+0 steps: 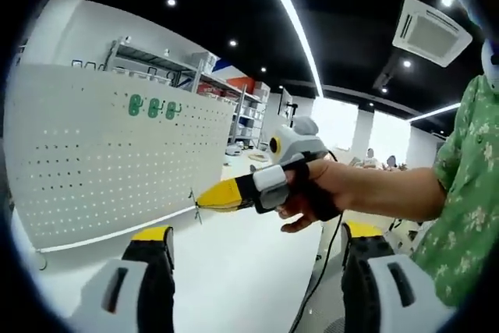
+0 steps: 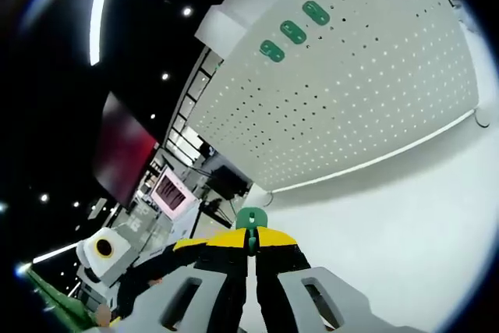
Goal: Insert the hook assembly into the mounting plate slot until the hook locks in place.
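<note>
Left gripper (image 1: 253, 251): in the left gripper view its two yellow-tipped jaws rise from 6 o'clock, wide apart, with nothing between them; white table (image 1: 234, 271) shows in the gap.

Right gripper (image 2: 251, 241): in the right gripper view its jaws come up from 6 o'clock and stand together, clamped on a small green hook (image 2: 251, 222) whose round head sticks out past the yellow tips. In the left gripper view the same gripper (image 1: 204, 200) enters from 3 o'clock, lying roughly level, its tips pointing toward 9 o'clock at the lower edge of the board.

Hand (image 1: 316, 193): wrapped around the right gripper's handle, fingers curled under it, forearm stretched out level from 3 o'clock; a green patterned sleeve (image 1: 464, 193) covers the upper arm at the right edge.

Pegboard (image 1: 109, 154): a white perforated mounting plate standing upright on the table, at 9 o'clock in the left gripper view; in the right gripper view (image 2: 351, 83) it is rolled, running from centre to 2 o'clock.

Mounted hooks (image 1: 153, 107): three green pieces in a row near the board's top edge, close together; seen in the right gripper view (image 2: 293, 33) at about 12 o'clock.

Held hook versus board: near the board's lower edge; whether it touches cannot be told.
</note>
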Available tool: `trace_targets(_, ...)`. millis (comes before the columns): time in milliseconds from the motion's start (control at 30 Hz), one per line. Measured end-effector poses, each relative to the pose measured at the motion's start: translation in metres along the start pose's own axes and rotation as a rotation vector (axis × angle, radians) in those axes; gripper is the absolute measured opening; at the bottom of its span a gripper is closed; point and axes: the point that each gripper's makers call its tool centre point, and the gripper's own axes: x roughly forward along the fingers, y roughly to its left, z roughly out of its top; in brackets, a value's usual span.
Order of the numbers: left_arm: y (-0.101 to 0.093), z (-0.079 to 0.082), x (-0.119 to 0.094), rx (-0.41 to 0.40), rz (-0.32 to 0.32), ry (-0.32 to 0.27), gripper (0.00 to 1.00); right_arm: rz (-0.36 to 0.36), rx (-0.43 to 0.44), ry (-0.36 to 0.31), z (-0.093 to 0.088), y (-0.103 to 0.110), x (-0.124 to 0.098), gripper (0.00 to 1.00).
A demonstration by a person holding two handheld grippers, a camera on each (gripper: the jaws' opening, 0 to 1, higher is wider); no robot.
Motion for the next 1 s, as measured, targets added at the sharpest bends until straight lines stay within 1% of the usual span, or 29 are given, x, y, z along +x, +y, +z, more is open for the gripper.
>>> trace_targets(100, 0.003, 0.0, -0.008, 0.006, 0.011, 0.006, 0.88, -0.009, -0.022, 0.006, 0.003, -0.001, -0.001, 0.01)
trace_targets(200, 0.006, 0.002, -0.015, 0.005, 0.021, 0.003, 0.88, -0.027, -0.066, 0.023, 0.005, -0.002, -0.002, 0.01)
trace_targets(467, 0.008, 0.006, -0.027, 0.016, 0.033, 0.0, 0.87, -0.036, -0.115, -0.002, 0.027, 0.004, -0.003, 0.01)
trace_targets(600, 0.008, 0.007, -0.034, 0.024, 0.042, 0.004, 0.86, -0.033, -0.145, 0.002, 0.034, 0.01, -0.004, 0.01)
trace_targets(767, 0.01, 0.007, -0.042, 0.022, 0.053, -0.004, 0.84, -0.039, -0.186, -0.006, 0.048, 0.015, -0.012, 0.01)
trace_targets(900, 0.011, 0.008, -0.042, 0.02, 0.058, -0.007, 0.83, -0.049, -0.197, -0.012, 0.057, 0.013, -0.02, 0.01)
trace_targets(1000, 0.009, 0.009, -0.04, 0.026, 0.05, -0.003, 0.82, -0.06, -0.217, -0.018, 0.066, 0.014, -0.03, 0.01)
